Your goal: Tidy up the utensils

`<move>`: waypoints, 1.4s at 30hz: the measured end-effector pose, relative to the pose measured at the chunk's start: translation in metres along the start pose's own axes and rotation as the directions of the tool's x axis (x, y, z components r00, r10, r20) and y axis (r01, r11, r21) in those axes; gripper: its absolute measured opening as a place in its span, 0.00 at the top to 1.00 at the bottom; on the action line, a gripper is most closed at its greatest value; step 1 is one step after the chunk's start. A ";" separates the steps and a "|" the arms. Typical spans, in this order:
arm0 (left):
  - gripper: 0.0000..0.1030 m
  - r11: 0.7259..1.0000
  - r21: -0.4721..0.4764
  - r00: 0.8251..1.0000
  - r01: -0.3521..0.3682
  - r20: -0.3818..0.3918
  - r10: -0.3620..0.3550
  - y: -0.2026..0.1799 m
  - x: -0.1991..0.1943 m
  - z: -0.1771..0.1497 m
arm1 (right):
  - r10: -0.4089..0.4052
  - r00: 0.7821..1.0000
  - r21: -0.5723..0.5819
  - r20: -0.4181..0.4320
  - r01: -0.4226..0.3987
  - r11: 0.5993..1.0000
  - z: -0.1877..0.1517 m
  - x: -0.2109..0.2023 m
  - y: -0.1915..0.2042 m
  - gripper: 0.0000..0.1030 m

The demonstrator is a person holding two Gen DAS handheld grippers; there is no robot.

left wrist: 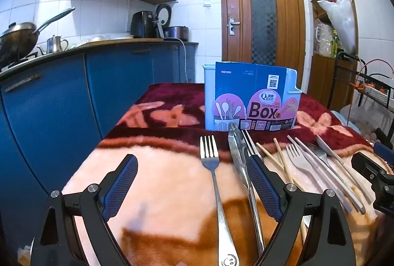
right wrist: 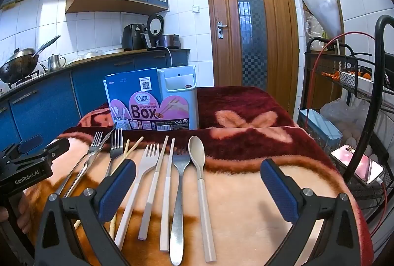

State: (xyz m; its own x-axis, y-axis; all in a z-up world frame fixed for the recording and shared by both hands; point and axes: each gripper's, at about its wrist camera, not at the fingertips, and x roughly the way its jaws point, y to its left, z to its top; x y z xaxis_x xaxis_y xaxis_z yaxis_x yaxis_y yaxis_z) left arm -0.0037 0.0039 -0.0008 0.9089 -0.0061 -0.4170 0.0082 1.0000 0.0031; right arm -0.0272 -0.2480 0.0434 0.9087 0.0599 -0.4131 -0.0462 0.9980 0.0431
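Nearly closed tongs beside fork

bright, sharp views; fisheye bends edges, corners dark.

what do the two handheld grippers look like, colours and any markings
Both the left gripper and right gripper have black angular arms with silver pivot bolts and blue textured pads. The right wrist view shows the left one's black body printed GenRobot.AI in white.
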 end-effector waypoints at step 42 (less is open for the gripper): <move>0.12 1.000 0.004 1.000 -0.002 0.005 0.002 -0.004 -0.002 0.004 | -0.001 1.000 0.004 -0.006 0.001 1.000 -0.001 0.002 0.000 0.00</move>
State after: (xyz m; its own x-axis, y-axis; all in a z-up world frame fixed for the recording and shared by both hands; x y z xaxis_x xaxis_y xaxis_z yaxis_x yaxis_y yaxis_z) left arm -0.0035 -0.0003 0.0039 0.9109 -0.0042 -0.4126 0.0082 0.9999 0.0079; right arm -0.0259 -0.2482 0.0418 0.9063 0.0592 -0.4184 -0.0438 0.9980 0.0463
